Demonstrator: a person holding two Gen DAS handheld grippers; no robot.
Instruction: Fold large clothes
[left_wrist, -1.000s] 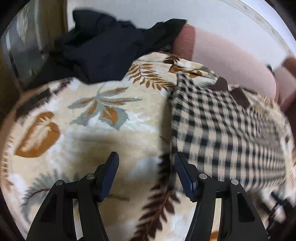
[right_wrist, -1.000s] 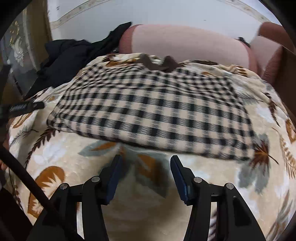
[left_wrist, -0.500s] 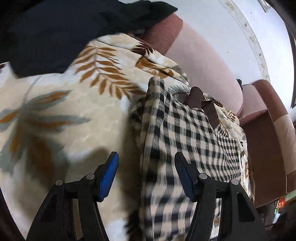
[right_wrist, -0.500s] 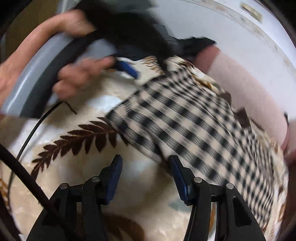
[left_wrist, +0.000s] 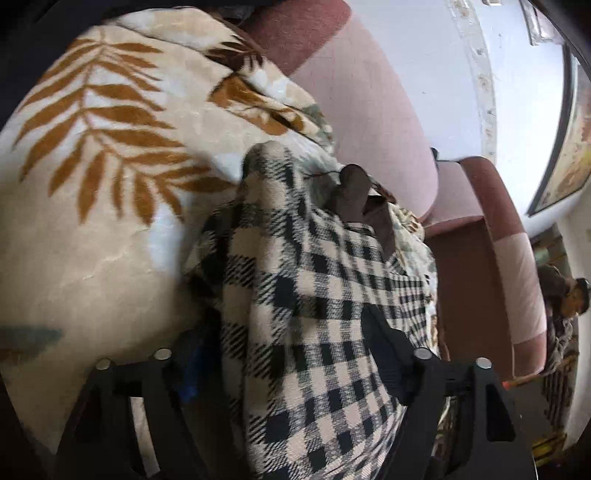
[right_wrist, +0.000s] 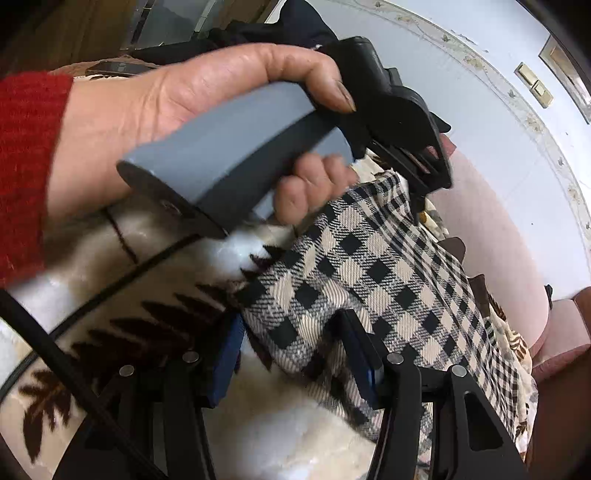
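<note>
A beige-and-black checked garment (left_wrist: 325, 302) with a dark brown collar (left_wrist: 354, 192) lies on a leaf-print blanket (left_wrist: 92, 166). My left gripper (left_wrist: 291, 362) is open, its jaws straddling the garment's left edge, with cloth bunched between them. My right gripper (right_wrist: 291, 358) is open around the garment's near corner (right_wrist: 291, 321). The garment (right_wrist: 388, 273) stretches away to the right in the right wrist view. The hand holding the left gripper's grey handle (right_wrist: 236, 155) shows there, above the cloth.
The blanket (right_wrist: 110, 295) covers a pink and maroon sofa (left_wrist: 369, 96). Dark clothes (right_wrist: 295, 22) are piled at the back. A black cable (right_wrist: 74, 369) runs across the blanket. A sofa armrest (left_wrist: 517, 266) stands on the right, with a framed picture (left_wrist: 569, 140) on the wall.
Both grippers moved forward onto the garment's left side. The left gripper now straddles its edge, the right its near corner. Both stay open.
</note>
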